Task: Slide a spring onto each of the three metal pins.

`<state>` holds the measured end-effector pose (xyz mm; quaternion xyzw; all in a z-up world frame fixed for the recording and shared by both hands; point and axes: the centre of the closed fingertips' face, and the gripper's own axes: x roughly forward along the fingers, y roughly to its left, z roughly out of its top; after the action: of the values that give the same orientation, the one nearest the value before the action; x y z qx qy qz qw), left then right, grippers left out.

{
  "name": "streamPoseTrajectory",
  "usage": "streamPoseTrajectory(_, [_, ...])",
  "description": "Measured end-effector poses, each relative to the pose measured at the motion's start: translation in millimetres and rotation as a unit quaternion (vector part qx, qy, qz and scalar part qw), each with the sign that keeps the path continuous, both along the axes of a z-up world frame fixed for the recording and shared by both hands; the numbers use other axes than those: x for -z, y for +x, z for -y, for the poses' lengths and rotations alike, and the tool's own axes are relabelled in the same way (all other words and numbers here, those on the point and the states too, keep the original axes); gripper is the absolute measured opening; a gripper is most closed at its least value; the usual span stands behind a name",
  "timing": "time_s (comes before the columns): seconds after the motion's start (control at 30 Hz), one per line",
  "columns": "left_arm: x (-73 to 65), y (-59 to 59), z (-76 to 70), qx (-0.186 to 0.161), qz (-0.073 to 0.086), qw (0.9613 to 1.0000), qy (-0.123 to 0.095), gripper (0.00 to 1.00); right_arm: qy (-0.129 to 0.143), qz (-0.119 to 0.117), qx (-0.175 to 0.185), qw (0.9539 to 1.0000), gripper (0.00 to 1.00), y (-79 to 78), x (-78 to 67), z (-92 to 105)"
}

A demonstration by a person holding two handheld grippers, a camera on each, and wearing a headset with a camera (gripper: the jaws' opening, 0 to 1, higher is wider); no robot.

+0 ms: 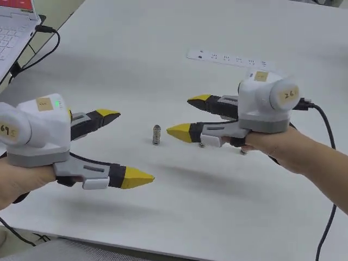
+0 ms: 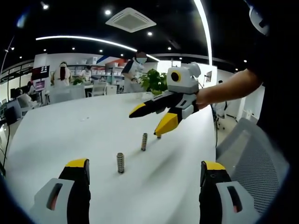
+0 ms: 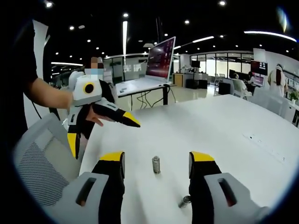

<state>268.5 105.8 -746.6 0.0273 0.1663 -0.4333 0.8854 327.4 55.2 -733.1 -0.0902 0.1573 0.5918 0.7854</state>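
We hold the left gripper point(image 1: 133, 145) and the right gripper point(image 1: 180, 115) above the white table point(image 1: 163, 49), both empty
Both sets of jaws stand wide apart, tips facing each other across the table. Between them the first pin point(image 1: 156, 128) stands upright with a spring point(image 1: 156, 136) coiled round it. In the left gripper view a second pin point(image 2: 144, 141), also coiled, stands behind it, and a third pin point(image 2: 159, 136) sits just under the right gripper's yellow tip; we cannot tell whether it carries a spring. A power strip point(image 1: 228, 58) lies beyond
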Motion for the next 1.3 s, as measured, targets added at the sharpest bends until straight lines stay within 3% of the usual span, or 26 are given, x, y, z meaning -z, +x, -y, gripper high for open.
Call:
streamPoseTrajectory(0.4, [-7.9, 6.6, 6.1, 0.000, 0.005, 1.0000, 0.002, 0.96, 0.033, 0.011, 0.020, 0.9992, 0.70, -17.1, -13.8, 41.6])
streamPoseTrajectory(0.73, [-11.1, 5.9, 10.1, 0.000, 0.006, 1.0000, -0.003, 0.98, 0.052, 0.011, 0.070, 0.9962, 0.77, -18.2, -19.2, 79.9])
streamPoseTrajectory(1.07, [-12.5, 3.2, 9.4, 0.001, 0.007, 1.0000, -0.003, 0.98, 0.058, 0.002, 0.126, 0.9903, 0.81, -22.7, -12.7, 127.9])
streamPoseTrajectory(1.3, [-13.3, 3.8, 9.9, -0.001, 0.007, 0.9999, -0.007, 0.98, 0.059, -0.004, 0.149, 0.9871, 0.84, -29.7, -10.0, 148.5])
